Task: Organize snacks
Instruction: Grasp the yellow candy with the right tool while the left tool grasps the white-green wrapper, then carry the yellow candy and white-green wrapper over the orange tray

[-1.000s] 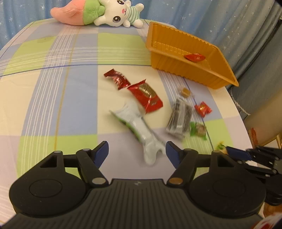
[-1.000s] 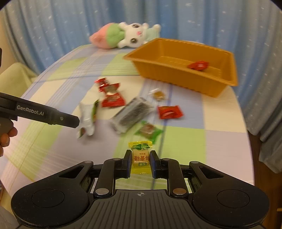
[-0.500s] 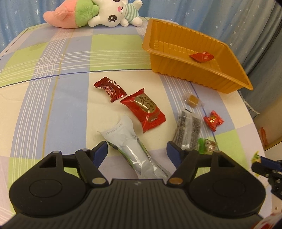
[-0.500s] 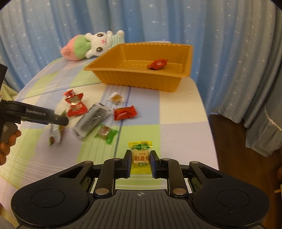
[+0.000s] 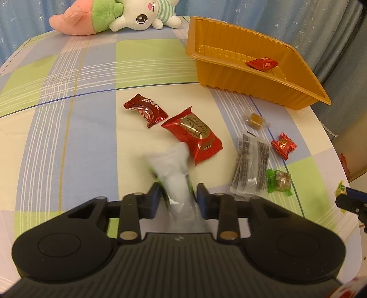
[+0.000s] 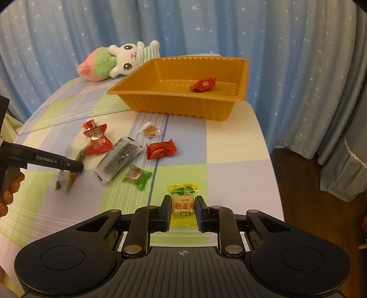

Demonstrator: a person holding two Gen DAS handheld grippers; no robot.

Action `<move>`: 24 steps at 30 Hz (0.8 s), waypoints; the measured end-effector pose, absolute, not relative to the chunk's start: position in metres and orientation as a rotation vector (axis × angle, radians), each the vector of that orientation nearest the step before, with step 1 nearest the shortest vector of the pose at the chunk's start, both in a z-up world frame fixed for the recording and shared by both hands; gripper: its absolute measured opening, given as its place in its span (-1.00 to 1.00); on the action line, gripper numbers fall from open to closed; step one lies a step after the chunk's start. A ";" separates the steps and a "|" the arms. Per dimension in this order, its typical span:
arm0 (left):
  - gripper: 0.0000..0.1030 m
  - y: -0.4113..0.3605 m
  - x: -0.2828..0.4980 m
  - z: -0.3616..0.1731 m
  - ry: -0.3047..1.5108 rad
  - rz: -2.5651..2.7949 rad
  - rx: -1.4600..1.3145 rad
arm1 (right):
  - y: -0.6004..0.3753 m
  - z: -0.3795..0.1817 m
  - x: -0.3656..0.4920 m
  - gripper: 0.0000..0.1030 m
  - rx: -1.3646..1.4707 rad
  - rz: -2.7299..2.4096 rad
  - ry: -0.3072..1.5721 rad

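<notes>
My left gripper (image 5: 177, 194) is shut on a long white-and-green snack pack (image 5: 176, 174), blurred by motion; it also shows in the right wrist view (image 6: 68, 174). My right gripper (image 6: 183, 205) is shut on a yellow candy (image 6: 183, 201) held above the table's near edge. The orange tray (image 5: 229, 75) stands at the far right with one red candy (image 5: 262, 63) in it. On the checked cloth lie two red packs (image 5: 195, 135), a dark wafer pack (image 5: 251, 167), a small red candy (image 5: 283, 145), a green candy (image 5: 279, 182) and a clear brown candy (image 5: 255, 119).
A plush rabbit (image 5: 114, 17) lies at the table's far edge. Blue star curtains (image 6: 286, 57) hang behind. The table edge drops to a wooden floor (image 6: 298, 183) on the right.
My left gripper has closed on the white-and-green pack, which was lying between open fingers. My right gripper, still holding the yellow candy, has swung to face the tray.
</notes>
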State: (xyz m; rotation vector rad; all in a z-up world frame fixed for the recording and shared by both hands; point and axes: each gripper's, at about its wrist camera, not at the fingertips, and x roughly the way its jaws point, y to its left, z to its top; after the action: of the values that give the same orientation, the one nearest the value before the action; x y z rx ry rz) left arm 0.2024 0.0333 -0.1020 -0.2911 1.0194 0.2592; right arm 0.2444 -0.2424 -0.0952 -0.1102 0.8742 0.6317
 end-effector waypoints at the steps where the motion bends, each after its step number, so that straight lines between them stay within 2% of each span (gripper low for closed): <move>1: -0.49 0.034 0.201 -0.102 1.020 0.259 -0.289 | -0.241 -0.095 0.244 -0.57 -0.110 0.635 0.874; 10: -0.52 0.044 0.175 -0.093 1.001 0.268 -0.277 | -0.229 -0.093 0.244 -0.57 -0.101 0.666 0.864; 24: -0.52 0.055 0.164 -0.046 0.902 0.273 -0.213 | -0.214 -0.079 0.259 -0.57 -0.097 0.710 0.818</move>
State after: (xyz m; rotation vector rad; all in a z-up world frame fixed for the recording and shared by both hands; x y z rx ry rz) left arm 0.1643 0.0548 -0.0464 -0.2130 0.9018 0.2733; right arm 0.2591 -0.2144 -0.0786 -0.0965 0.8176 0.7104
